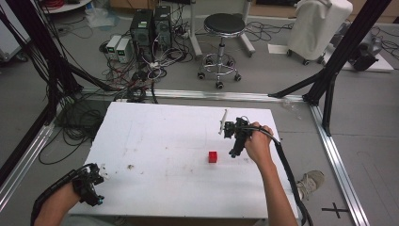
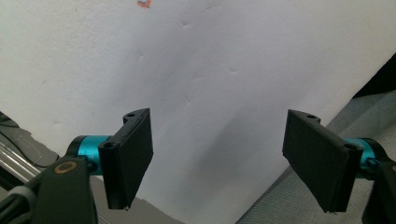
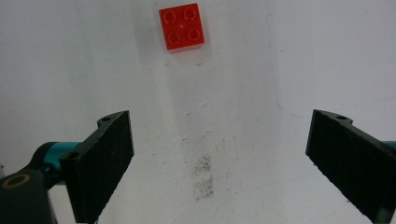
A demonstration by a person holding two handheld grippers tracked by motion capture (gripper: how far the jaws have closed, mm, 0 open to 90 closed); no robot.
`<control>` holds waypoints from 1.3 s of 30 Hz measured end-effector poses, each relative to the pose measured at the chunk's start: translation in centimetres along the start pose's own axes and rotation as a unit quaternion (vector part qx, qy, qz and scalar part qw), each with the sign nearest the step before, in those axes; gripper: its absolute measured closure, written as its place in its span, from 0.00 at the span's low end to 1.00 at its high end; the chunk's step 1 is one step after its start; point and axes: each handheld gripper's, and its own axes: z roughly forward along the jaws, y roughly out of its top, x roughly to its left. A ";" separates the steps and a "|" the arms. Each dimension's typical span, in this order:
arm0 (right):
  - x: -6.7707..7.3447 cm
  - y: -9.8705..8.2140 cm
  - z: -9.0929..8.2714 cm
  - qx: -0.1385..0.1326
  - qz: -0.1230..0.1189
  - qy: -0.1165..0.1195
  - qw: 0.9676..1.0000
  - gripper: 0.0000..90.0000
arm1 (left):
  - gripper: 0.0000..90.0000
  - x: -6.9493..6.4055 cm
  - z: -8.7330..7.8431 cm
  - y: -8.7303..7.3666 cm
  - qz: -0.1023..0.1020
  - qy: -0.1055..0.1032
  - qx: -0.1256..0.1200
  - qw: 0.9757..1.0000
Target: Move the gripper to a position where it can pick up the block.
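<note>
Brick sits mid-desk, straight ahead of the right gripper, fingers spread and empty (square, no long axis). Left gripper, also spread, is well apart.

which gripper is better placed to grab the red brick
The right gripper, most likely. It hovers just beside the red brick with its jaws wide open, and the brick lies straight ahead between them in its own view. The left gripper, also open, sits at the table's near left corner, far from it.
</note>
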 end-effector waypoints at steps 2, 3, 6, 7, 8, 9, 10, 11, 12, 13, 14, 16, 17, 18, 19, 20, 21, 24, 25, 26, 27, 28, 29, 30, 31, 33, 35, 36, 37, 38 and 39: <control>0.0 0.3 0.4 0.004 0.001 -0.002 1.000 0.08 | 0.27 0.0 0.0 0.0 0.000 -0.001 0.000 1.000; 0.0 0.3 0.4 0.004 0.001 -0.002 1.000 0.08 | 0.27 0.0 0.0 0.0 0.000 -0.001 0.000 1.000; 0.0 0.7 0.8 0.001 -0.003 0.000 1.000 0.08 | 0.27 -0.1 0.1 0.0 -0.001 -0.002 -0.002 1.000; -0.1 1.1 1.2 -0.004 -0.009 0.004 1.000 0.08 | 0.27 0.0 0.1 0.0 0.000 -0.001 -0.002 1.000; -0.1 1.1 1.2 -0.004 -0.009 0.004 1.000 0.08 | 0.27 -0.1 0.1 0.0 0.001 -0.002 -0.001 1.000; -0.1 1.5 1.6 -0.005 -0.014 0.004 1.000 0.08 | 0.28 -0.1 0.1 0.0 0.001 -0.002 -0.001 1.000; -0.1 1.6 1.8 -0.004 -0.016 0.008 1.000 0.08 | 0.27 -0.1 0.1 0.1 0.002 -0.002 0.000 1.000; 0.0 1.7 2.0 -0.002 -0.015 0.010 1.000 0.08 | 0.27 -0.1 0.1 0.1 0.003 -0.003 0.000 1.000; 0.0 1.9 2.2 0.002 -0.017 0.012 1.000 0.08 | 0.27 -0.1 0.1 0.1 0.002 -0.003 0.000 1.000; 0.0 1.9 2.2 0.002 -0.017 0.012 1.000 0.08 | 0.27 -0.1 0.1 0.1 0.002 -0.003 0.000 1.000; 0.0 2.1 2.6 0.002 -0.021 0.014 1.000 0.08 | 0.27 -0.1 0.1 0.1 0.002 -0.002 0.000 1.000; 0.0 2.4 3.0 0.004 -0.023 0.015 1.000 0.08 | 0.27 -0.1 0.1 0.1 0.000 -0.003 -0.001 1.000; 0.2 2.9 3.5 0.002 -0.029 0.017 0.999 0.08 | 0.28 -0.1 0.2 0.1 0.001 -0.002 0.000 1.000; 0.2 2.9 3.5 0.002 -0.029 0.017 0.999 0.08 | 0.28 -0.1 0.2 0.1 0.001 -0.003 0.000 1.000; 0.4 3.3 4.1 0.002 -0.034 0.018 0.999 0.08 | 0.28 -0.1 0.2 0.1 0.001 -0.002 0.000 1.000; 0.4 3.4 4.3 0.002 -0.039 0.017 0.999 0.08 | 0.28 -0.1 0.2 0.1 0.001 -0.002 0.000 1.000; 0.5 3.6 4.6 0.003 -0.038 0.020 0.999 0.08 | 0.28 -0.1 0.2 0.1 0.001 -0.002 0.000 1.000; 0.7 4.2 5.4 0.003 -0.045 0.023 0.999 0.08 | 0.28 -0.1 0.1 0.1 0.003 -0.003 0.000 1.000; 0.7 4.3 5.7 0.005 -0.048 0.025 0.999 0.08 | 0.28 -0.1 0.1 0.1 0.002 -0.002 -0.001 1.000; 0.7 4.3 5.7 0.005 -0.048 0.025 0.999 0.08 | 0.28 -0.1 0.1 0.1 0.002 -0.003 -0.001 1.000; 0.6 4.5 6.2 0.008 -0.050 0.029 0.998 0.08 | 0.28 -0.1 0.1 0.1 0.001 -0.004 -0.001 1.000; 0.6 4.5 6.2 0.008 -0.050 0.029 0.998 0.08 | 0.28 -0.1 0.1 0.1 0.000 -0.004 -0.001 1.000; 0.6 4.8 6.7 0.010 -0.055 0.034 0.998 0.08 | 0.28 -0.1 0.2 0.1 0.001 -0.003 0.000 1.000; 0.6 4.8 6.7 0.010 -0.055 0.034 0.998 0.08 | 0.28 -0.1 0.2 0.1 0.001 -0.003 0.000 1.000; 0.6 5.0 7.0 0.009 -0.060 0.037 0.998 0.08 | 0.28 -0.1 0.2 0.1 0.001 -0.004 0.000 1.000; 0.7 5.1 7.4 0.011 -0.063 0.042 0.997 0.08 | 0.28 -0.1 0.3 0.1 0.001 -0.004 0.001 1.000; 0.7 5.3 7.8 0.019 -0.065 0.048 0.997 0.08 | 0.28 -0.1 0.3 0.1 0.001 -0.005 0.000 1.000; 0.8 5.3 7.9 0.024 -0.063 0.047 0.997 0.08 | 0.28 -0.1 0.3 0.1 0.003 -0.004 0.001 1.000; 0.8 5.4 8.2 0.024 -0.070 0.047 0.996 0.08 | 0.28 -0.1 0.3 0.2 0.004 -0.004 0.001 1.000; 0.8 5.5 8.3 0.027 -0.071 0.049 0.996 0.08 | 0.28 -0.1 0.3 0.2 0.004 -0.004 0.001 1.000; 0.9 5.6 8.5 0.033 -0.072 0.049 0.996 0.08 | 0.28 -0.2 0.4 0.2 0.004 -0.006 0.000 1.000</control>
